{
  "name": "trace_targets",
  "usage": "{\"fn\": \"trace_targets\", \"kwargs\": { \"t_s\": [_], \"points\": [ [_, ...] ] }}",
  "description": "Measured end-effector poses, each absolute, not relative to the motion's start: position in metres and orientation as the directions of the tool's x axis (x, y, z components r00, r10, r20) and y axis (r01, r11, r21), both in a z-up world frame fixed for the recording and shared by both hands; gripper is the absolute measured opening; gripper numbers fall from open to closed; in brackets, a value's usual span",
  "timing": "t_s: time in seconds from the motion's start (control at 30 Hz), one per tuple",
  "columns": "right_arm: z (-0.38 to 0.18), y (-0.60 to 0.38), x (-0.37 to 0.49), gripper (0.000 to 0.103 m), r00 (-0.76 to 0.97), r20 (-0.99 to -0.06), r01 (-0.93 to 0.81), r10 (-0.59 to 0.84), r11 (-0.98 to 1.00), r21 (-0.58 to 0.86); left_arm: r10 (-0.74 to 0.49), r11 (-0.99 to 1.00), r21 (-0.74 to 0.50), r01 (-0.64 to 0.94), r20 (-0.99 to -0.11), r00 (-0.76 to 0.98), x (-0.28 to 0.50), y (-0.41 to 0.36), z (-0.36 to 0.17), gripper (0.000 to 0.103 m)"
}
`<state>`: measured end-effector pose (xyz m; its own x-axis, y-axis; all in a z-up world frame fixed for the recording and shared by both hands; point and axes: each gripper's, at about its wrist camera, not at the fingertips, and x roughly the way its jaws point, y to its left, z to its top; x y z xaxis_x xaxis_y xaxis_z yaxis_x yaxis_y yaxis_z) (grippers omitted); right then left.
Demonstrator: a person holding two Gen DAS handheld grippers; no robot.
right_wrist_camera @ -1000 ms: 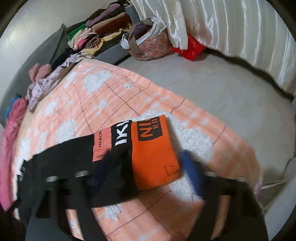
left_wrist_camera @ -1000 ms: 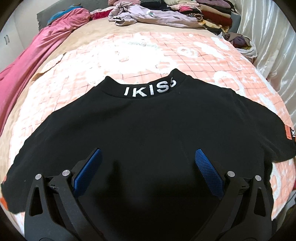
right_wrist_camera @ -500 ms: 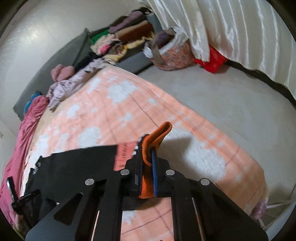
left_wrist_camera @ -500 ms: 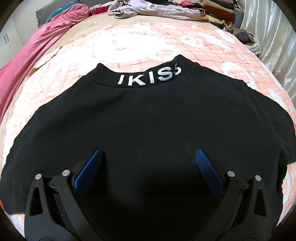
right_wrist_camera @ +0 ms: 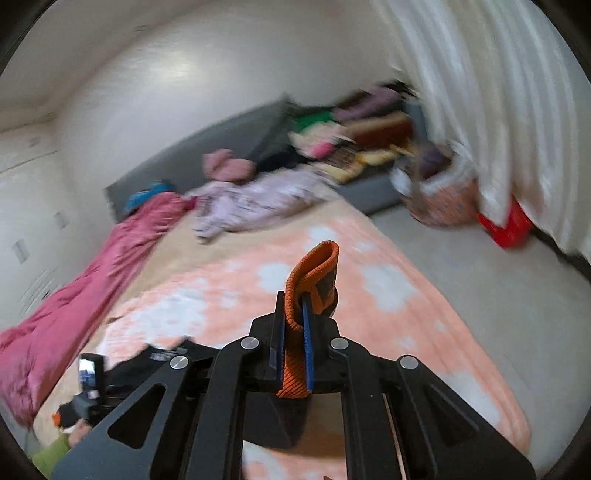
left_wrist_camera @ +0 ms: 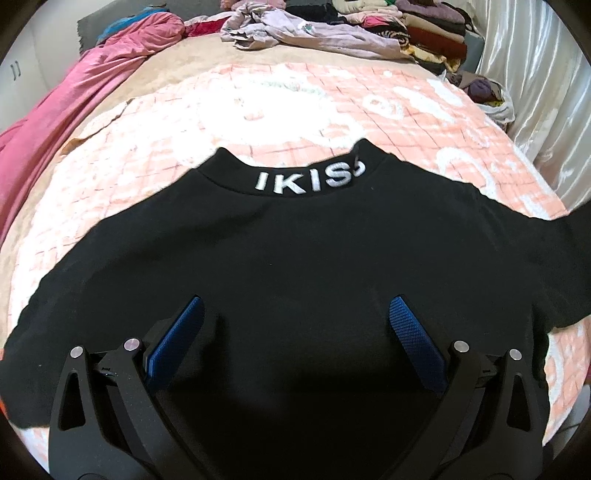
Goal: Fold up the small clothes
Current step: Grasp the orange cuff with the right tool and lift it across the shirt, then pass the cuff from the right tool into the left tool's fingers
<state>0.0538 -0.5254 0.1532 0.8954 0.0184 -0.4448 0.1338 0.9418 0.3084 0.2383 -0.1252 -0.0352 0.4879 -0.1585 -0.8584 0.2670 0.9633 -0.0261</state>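
Black knit sweatshirt point(left_wrist_camera: 295, 266) with white lettering on its collar point(left_wrist_camera: 310, 179) lies spread flat on the peach-and-white patterned bedspread point(left_wrist_camera: 280, 110), directly ahead of and beneath the left gripper point(left_wrist_camera: 295, 325), its neck pointing away from the tool. That gripper hangs over the lower body of the garment with its blue-padded jaws spread wide, holding nothing. The right gripper point(right_wrist_camera: 294, 347) has its jaws pressed together on the orange ribbed cuff point(right_wrist_camera: 312, 280) of one sleeve, which stands up past the fingertips, lifted clear of the bedspread; the view is blurred.

The fabric looks soft, thick and limp, light enough to lift by one edge, so it should drape and sag rather than hold a crease. The ribbed cuff gives a firm, non-slippery hold; for the body, the hem or shoulder seam seems the best place to pinch, taking both layers together.

Beyond the garment, far ahead of the left tool, lie a crumpled lilac garment point(left_wrist_camera: 314, 33) and a stack of folded clothes point(left_wrist_camera: 424, 33); a pink quilt point(left_wrist_camera: 74, 92) runs along its left.
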Motion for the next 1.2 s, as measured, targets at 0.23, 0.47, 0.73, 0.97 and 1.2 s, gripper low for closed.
{"fn": "trace_targets", "kwargs": {
  "t_s": [0.23,0.47,0.73,0.97,1.2],
  "points": [
    [0.179,-0.419,0.100,0.007,0.873,-0.437,-0.116,0.215,0.963,0.242,-0.190,0.971,-0.091,0.220,-0.854,0.485,0.241,-0.090,-0.025,0.095],
    [0.126,-0.314,0.145,0.007,0.749,-0.534,-0.302,0.392,0.920,0.252,-0.217,0.975,-0.160,0.155,-0.841,0.496,0.238,-0.043,-0.015,0.094],
    [0.043,-0.242,0.168,0.010,0.608,-0.625,-0.393,0.489,0.870,0.298,-0.235,0.971,-0.220,0.089,-0.837,0.494,0.238,-0.004,-0.013,0.094],
    [0.019,-0.238,0.172,0.042,0.591,-0.601,-0.397,0.538,0.843,0.364,-0.332,0.942,-0.317,0.113,-0.820,0.466,0.235,-0.003,-0.013,0.094],
    [0.034,-0.281,0.161,0.050,0.696,-0.520,-0.331,0.495,0.864,0.379,-0.463,0.885,-0.441,0.149,-0.796,0.390,0.231,-0.029,-0.026,0.094]
  ]
}}
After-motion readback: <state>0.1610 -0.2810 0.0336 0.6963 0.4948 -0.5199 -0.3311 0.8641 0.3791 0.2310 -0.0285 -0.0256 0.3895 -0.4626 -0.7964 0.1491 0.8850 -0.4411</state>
